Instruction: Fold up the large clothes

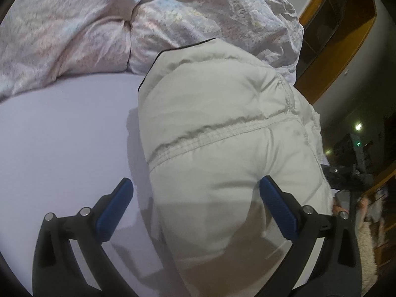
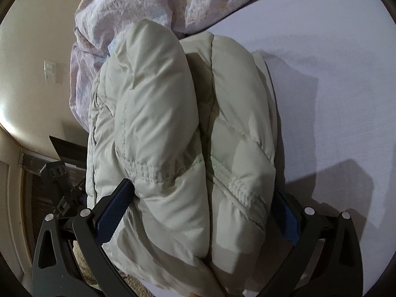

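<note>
Garment: pale cream puffer jacket (image 1: 222,128), quilted, folded into a thick bundle with dark piping along one edge; two padded lobes side by side in the right wrist view (image 2: 183,136).
Location: on the bed (image 1: 61,148), at its side edge, on a plain lavender sheet.
Seams: stitched elastic band across the middle of the bundle.
Left hand-held gripper (image 1: 195,193): released, jaws spread wide; left blue pad over bare sheet, right blue pad touching the jacket's near end.
Right hand-held gripper (image 2: 203,198): jaws spread wide around the near end of the bundle, both blue pads against the fabric; squeezing or merely resting cannot be told.
Bedding: crumpled floral duvet (image 1: 86,24), touching the far end of the jacket.
Surroundings: wooden frame (image 1: 346,49) beyond the bed edge; pale wall (image 2: 37,74) with a switch plate.
</note>
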{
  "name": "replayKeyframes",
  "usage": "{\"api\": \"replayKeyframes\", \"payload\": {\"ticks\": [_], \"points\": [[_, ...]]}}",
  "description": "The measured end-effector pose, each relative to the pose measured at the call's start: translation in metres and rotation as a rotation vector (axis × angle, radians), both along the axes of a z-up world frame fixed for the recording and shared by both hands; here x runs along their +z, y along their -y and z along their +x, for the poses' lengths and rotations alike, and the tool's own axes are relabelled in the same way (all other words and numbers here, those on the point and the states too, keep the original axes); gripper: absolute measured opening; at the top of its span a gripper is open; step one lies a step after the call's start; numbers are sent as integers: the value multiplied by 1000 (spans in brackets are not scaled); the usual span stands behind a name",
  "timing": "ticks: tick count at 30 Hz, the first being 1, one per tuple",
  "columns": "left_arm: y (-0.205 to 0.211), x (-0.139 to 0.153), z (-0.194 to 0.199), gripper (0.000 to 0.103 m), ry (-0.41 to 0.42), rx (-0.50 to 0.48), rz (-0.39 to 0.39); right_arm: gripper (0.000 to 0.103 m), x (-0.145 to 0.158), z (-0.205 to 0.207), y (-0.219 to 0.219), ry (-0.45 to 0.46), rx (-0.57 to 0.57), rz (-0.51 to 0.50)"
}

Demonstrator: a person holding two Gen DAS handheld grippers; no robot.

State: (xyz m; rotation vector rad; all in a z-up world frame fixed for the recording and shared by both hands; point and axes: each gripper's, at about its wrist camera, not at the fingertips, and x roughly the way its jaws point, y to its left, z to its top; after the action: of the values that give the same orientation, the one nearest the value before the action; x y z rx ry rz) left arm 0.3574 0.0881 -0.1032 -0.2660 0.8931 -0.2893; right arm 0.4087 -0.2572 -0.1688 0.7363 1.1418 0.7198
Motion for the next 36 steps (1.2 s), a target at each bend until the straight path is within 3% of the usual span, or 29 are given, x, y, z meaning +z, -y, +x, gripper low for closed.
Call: {"api": "replayKeyframes", "payload": {"ticks": [12,20,28,30,36], "points": [[-7,-30,19,101,-94,-35,-234,102,1,12,-23,6,75,55],[-14,-44,19,101,-126,-56,-327,102,0,10,-28,36,104,83],[-8,-44,21,101,-128,-64,-347,102,2,9,-42,76,131,107],[-8,-42,20,100,-121,-66,-354,99,3,7,-42,90,128,129],[-17,-34,21,88,-101,-72,-388,79,6,4,-44,157,135,194]]}}
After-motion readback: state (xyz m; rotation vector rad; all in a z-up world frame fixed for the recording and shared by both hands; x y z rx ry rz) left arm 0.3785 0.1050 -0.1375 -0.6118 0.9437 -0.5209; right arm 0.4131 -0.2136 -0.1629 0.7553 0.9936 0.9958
